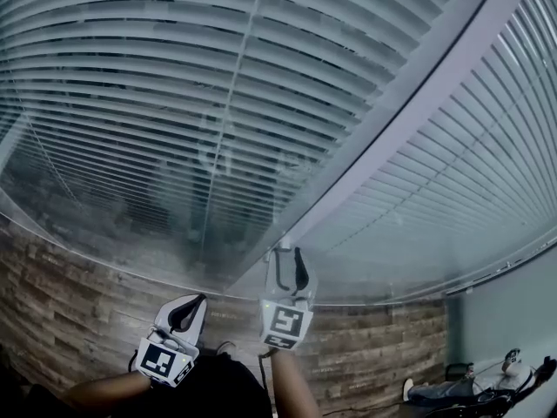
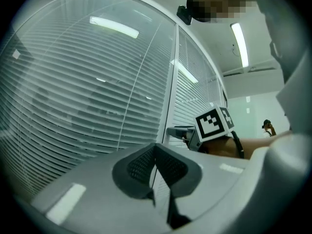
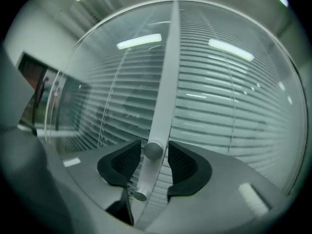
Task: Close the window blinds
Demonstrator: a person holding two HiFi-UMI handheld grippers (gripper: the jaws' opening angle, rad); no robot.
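Horizontal blinds (image 1: 174,103) hang behind glass, their slats tilted partly open; a second panel (image 1: 470,164) lies right of a white mullion (image 1: 392,120). My right gripper (image 1: 289,252) is raised at the foot of the mullion. In the right gripper view it (image 3: 154,145) stands open with a round metal knob (image 3: 153,150) between the pads, and a gap shows on each side of the knob. A second knob (image 3: 140,195) sits lower on the mullion (image 3: 165,82). My left gripper (image 1: 196,301) hangs lower left; its pads (image 2: 156,147) meet with nothing between them.
A wood-patterned wall (image 1: 78,303) runs below the window. Dark chair-like objects (image 1: 487,386) sit low at the right by a pale wall. The right gripper's marker cube (image 2: 214,122) shows in the left gripper view, close to the glass.
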